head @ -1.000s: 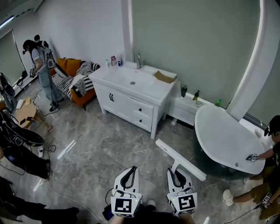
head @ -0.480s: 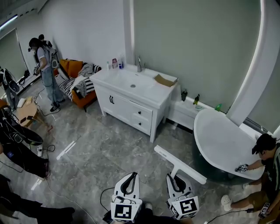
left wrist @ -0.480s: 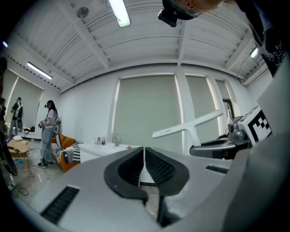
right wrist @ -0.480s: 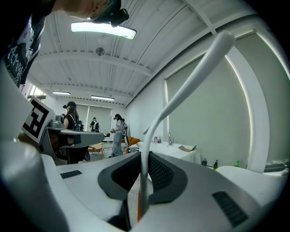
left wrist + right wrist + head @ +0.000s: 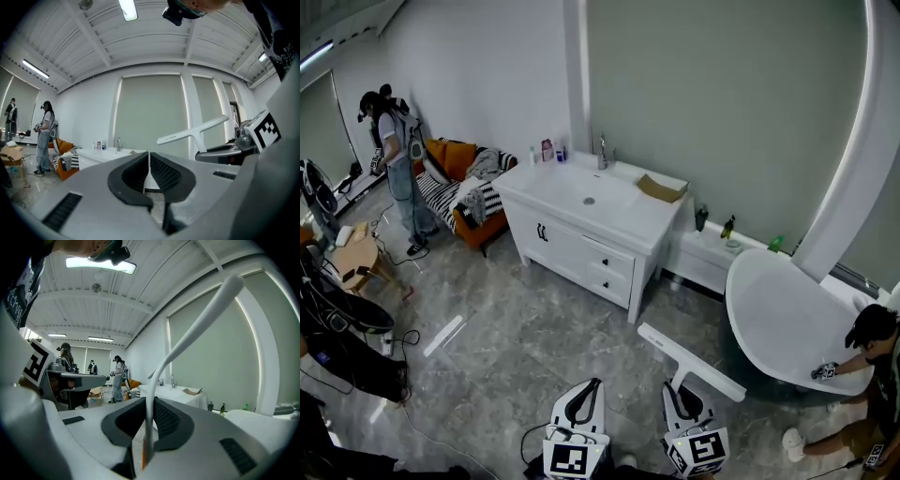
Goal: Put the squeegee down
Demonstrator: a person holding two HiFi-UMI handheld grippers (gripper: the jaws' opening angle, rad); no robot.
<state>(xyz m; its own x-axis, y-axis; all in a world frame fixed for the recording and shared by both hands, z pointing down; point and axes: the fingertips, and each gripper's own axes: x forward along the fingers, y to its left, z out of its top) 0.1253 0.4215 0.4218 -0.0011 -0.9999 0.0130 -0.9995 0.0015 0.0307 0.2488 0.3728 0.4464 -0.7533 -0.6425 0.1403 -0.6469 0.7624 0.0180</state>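
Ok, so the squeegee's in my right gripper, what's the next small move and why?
Probably lower the right gripper toward the floor before opening: its jaws clamp the squeegee by its handle, it hangs in mid-air, and the vanity counter lies well ahead.

Walls: pale grey-green wall (image 5: pixel 722 103) behind the fittings; white wall (image 5: pixel 478 66) to the left.
Floor: glossy grey marbled tiles (image 5: pixel 534 328).
Vanity: white cabinet (image 5: pixel 581 239) with a sink and a faucet (image 5: pixel 602 150), standing against the green wall.
Sofa: orange (image 5: pixel 455 155), draped with striped cloth, left of the vanity.
Ledge: low and white (image 5: pixel 708 258), between vanity and bathtub.
Bathtub: white and oval (image 5: pixel 783 319), at right.
Arch: lit white curve (image 5: pixel 853 159) above the tub.
Ceiling: white and beamed (image 5: pixel 150 44), with a strip lamp (image 5: pixel 127 8).
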